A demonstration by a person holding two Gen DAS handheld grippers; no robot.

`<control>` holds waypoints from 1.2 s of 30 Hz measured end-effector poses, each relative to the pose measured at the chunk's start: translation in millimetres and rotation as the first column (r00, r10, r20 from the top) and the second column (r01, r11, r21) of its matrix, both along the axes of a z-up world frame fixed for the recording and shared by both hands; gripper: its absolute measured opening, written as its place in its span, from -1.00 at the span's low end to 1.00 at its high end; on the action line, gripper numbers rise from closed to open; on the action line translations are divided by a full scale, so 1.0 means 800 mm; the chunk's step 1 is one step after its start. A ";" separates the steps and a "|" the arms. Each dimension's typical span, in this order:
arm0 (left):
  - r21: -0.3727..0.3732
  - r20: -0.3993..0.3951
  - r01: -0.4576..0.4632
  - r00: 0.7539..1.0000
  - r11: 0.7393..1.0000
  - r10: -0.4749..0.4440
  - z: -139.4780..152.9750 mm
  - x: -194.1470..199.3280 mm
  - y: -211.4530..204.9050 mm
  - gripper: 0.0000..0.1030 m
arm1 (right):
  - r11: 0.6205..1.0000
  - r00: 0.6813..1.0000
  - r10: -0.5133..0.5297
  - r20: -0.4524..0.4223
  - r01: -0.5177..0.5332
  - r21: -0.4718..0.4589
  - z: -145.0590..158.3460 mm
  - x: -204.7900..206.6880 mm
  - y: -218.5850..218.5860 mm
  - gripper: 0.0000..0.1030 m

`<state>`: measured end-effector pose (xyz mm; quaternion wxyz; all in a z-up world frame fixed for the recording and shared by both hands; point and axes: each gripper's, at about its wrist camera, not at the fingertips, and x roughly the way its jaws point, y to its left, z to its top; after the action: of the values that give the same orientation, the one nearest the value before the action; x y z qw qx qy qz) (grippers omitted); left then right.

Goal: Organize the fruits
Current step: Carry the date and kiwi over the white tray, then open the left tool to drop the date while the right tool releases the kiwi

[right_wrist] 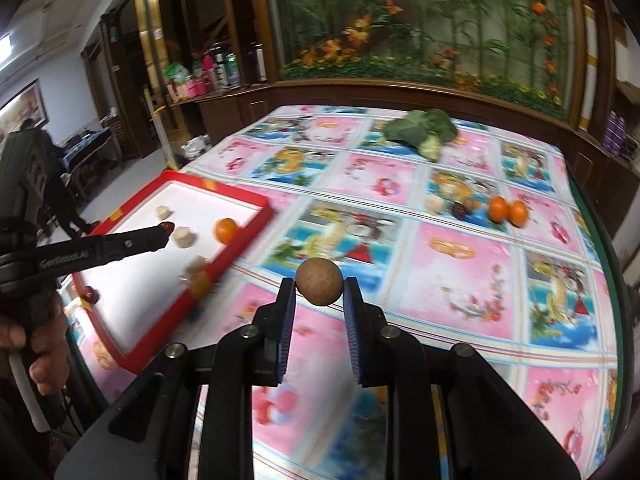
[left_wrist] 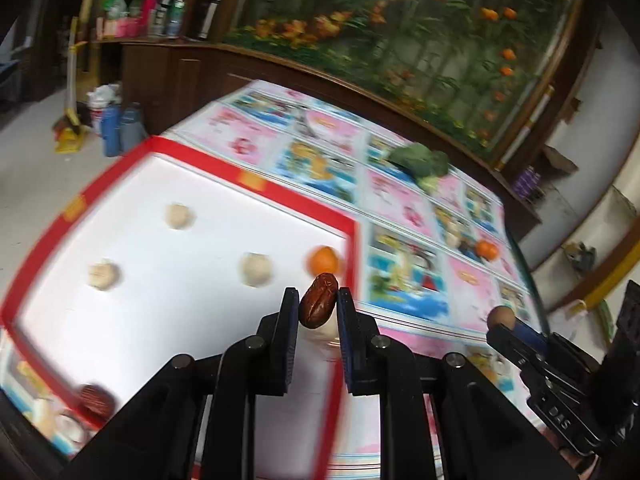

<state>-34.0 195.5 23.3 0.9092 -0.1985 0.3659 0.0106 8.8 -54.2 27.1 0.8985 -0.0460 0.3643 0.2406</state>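
My left gripper (left_wrist: 318,300) is shut on a dark red date (left_wrist: 318,299) and holds it above the right part of the red-rimmed white tray (left_wrist: 256,184). On the tray lie three pale round fruits (left_wrist: 256,269), an orange (left_wrist: 323,260) and another red date (left_wrist: 95,400). My right gripper (right_wrist: 319,286) is shut on a brown round longan (right_wrist: 319,286) above the tablecloth, right of the tray (right_wrist: 224,196). It also shows in the left wrist view (left_wrist: 502,318). Two oranges (right_wrist: 507,210), a dark fruit (right_wrist: 458,210) and pale fruits (right_wrist: 435,202) lie on the cloth at the far right.
A broccoli head (right_wrist: 426,130) lies at the table's far side. The table carries a pink and blue picture cloth (right_wrist: 460,280). A wooden cabinet with a flower display (right_wrist: 420,40) stands behind it. Bottles stand on a shelf (right_wrist: 216,72) at the back left.
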 end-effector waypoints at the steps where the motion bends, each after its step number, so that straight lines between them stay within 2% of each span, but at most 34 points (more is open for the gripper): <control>1: 0.010 -0.002 -0.021 1.000 1.000 0.021 -0.001 -0.003 0.008 -0.66 | 1.000 1.000 0.020 0.001 -0.020 -0.002 0.001 0.000 0.012 -0.50; 5: 0.044 -0.016 -0.093 0.995 0.995 0.094 -0.005 -0.011 0.040 -0.67 | 0.996 0.996 0.088 0.001 -0.088 -0.001 0.000 -0.003 0.056 -0.49; 15: 0.087 -0.069 -0.180 0.980 0.980 0.186 -0.022 -0.012 0.088 -0.65 | 0.974 0.974 0.225 -0.030 -0.225 0.001 -0.019 -0.002 0.163 -0.49; 23: 0.113 -0.086 -0.206 0.973 0.972 0.216 -0.032 -0.007 0.105 -0.65 | 0.963 0.963 0.264 -0.056 -0.266 -0.031 -0.038 0.003 0.205 -0.49; 30: 0.156 -0.078 -0.228 0.967 0.961 0.242 -0.029 -0.007 0.111 -0.63 | 0.959 0.959 0.275 -0.074 -0.279 -0.056 -0.050 0.008 0.218 -0.49; 31: 0.155 -0.078 -0.230 0.967 0.961 0.243 -0.030 -0.007 0.112 -0.62 | 0.958 0.959 0.276 -0.072 -0.280 -0.060 -0.050 0.008 0.220 -0.49; 33: 0.160 -0.077 -0.246 0.962 0.956 0.260 -0.029 -0.008 0.116 -0.31 | 0.956 0.956 0.282 -0.076 -0.287 -0.066 -0.053 0.008 0.223 -0.49; 36: 0.168 -0.065 -0.262 0.959 0.950 0.276 -0.027 -0.009 0.118 -0.12 | 0.950 0.951 0.296 -0.084 -0.302 -0.077 -0.057 0.007 0.228 -0.49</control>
<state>-41.4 289.6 1.9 0.8950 -0.1735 0.3731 0.1721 14.4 128.3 -18.2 0.8350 -0.1320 0.3955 0.3590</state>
